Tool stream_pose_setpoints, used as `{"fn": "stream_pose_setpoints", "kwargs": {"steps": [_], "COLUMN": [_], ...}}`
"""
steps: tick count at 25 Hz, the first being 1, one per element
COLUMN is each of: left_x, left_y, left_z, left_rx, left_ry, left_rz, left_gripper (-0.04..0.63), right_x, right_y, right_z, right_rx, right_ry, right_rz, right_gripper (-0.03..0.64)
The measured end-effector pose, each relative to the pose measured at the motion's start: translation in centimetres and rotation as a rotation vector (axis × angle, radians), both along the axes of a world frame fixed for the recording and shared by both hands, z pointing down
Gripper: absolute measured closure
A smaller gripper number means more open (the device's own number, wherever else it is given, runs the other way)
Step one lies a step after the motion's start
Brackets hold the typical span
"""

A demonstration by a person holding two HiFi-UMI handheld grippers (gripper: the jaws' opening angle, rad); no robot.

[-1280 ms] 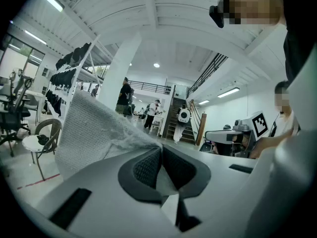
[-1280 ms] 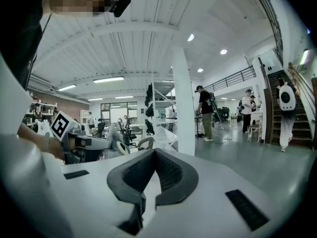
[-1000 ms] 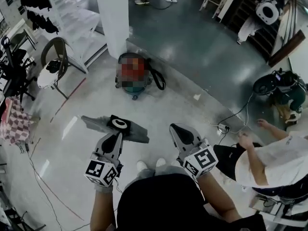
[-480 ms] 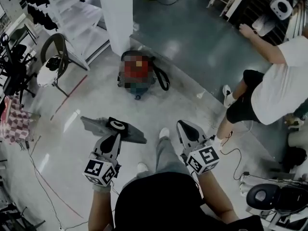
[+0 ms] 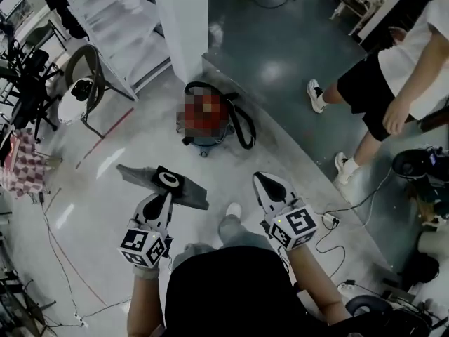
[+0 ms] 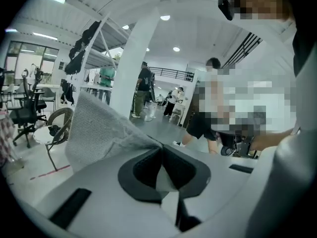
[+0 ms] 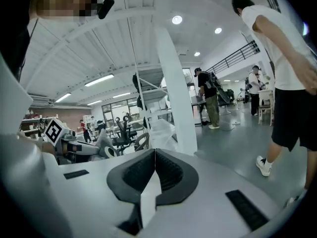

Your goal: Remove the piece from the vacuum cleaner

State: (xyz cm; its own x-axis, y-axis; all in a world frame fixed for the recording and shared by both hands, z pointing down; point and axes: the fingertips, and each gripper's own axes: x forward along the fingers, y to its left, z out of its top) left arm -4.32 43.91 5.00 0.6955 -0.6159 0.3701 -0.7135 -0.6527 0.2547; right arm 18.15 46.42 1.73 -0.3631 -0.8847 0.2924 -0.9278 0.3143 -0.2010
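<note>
Pale glossy floor (image 5: 105, 213) spreads beneath the left hand-held gripper (image 5: 167, 196), clamped on a flat grey mesh vacuum piece (image 5: 137, 176), and the closed, empty right hand-held gripper (image 5: 262, 181), with the round teal-based vacuum cleaner (image 5: 208, 142) ahead of both.

Left gripper (image 5: 167, 196) clamped; right gripper (image 5: 266, 184) closed, empty.

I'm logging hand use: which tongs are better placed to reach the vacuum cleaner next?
Probably right: the right tongs are shut and empty, while the left tongs grip the grey piece.
</note>
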Motion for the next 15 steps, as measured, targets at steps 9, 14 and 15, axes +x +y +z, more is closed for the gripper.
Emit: {"fn": "stream_pose_setpoints", "kwargs": {"steps": [9,14,15], "left_x": [2.5,1.0,0.5], "left_y": [-7.9,-11.5,-12.3], "left_z": [2.5,4.7,5.3], "left_rx": [-0.057,-0.110,-0.122], "left_ry": [-0.043,-0.070,-0.073], "left_rz": [-0.105,-0.115,-0.118], "left_gripper": [0.565,0.565,0.565], "right_x": [2.5,0.0,-0.7], "right_y": [-9.9,-14.9,-16.0], "right_z": [2.3,3.5,3.8], "right_rx": [-0.051,-0.095,-0.106], "right_ry": [-0.020,-0.010,-0.004], "right_rz": [-0.114,-0.174,-0.185], "right_gripper": [0.588,0.588,0.589]}}
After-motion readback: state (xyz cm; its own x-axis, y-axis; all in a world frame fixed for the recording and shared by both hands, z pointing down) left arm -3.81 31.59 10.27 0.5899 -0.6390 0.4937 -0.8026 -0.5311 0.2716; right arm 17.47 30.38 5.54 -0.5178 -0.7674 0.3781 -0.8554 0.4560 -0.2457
